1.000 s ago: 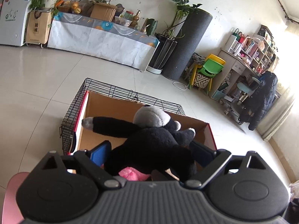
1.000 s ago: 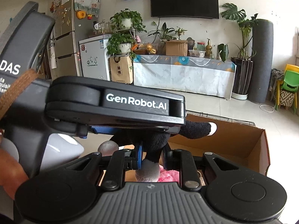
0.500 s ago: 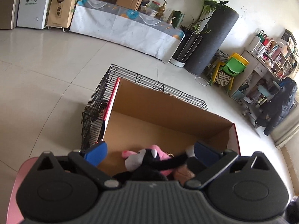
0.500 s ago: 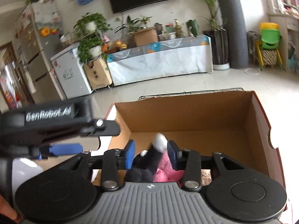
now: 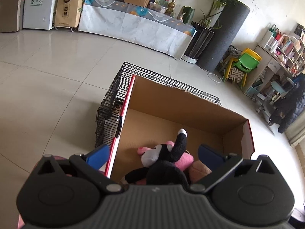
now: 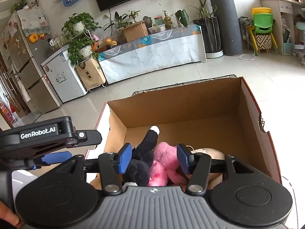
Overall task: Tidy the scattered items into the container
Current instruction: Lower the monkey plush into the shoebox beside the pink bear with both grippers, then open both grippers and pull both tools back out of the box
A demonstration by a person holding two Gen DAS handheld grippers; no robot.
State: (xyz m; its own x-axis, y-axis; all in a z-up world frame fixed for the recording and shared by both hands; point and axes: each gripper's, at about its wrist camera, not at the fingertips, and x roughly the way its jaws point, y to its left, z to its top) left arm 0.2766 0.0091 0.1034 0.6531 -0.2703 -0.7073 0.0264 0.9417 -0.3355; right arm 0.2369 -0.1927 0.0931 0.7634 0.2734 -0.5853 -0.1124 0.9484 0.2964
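An open cardboard box (image 5: 181, 103) (image 6: 181, 105) with red outer sides stands on the floor. A black plush monkey (image 5: 165, 169) (image 6: 141, 164) lies in its near end, one white-tipped arm sticking up, on top of a pink plush (image 5: 183, 160) (image 6: 164, 162) and beside a tan plush (image 5: 198, 169) (image 6: 207, 151). My left gripper (image 5: 152, 155) hangs open wide over the box's near left corner, nothing between its pads. My right gripper (image 6: 154, 158) is opening above the toys. The monkey's arm shows between its blue pads, which do not press on it.
A black wire cage (image 5: 110, 103) stands against the box's far and left sides. Pale tiled floor surrounds them. A cloth-covered table (image 6: 152, 53), a small white fridge (image 6: 61, 82), potted plants and a dark column (image 5: 223, 36) line the far wall. Children's chairs (image 5: 244, 64) stand at right.
The black monkey, held up between both grippers a second ago, has dropped into the box onto the pink plush. The right jaws went from shut to apart, and the left jaws spread wider.
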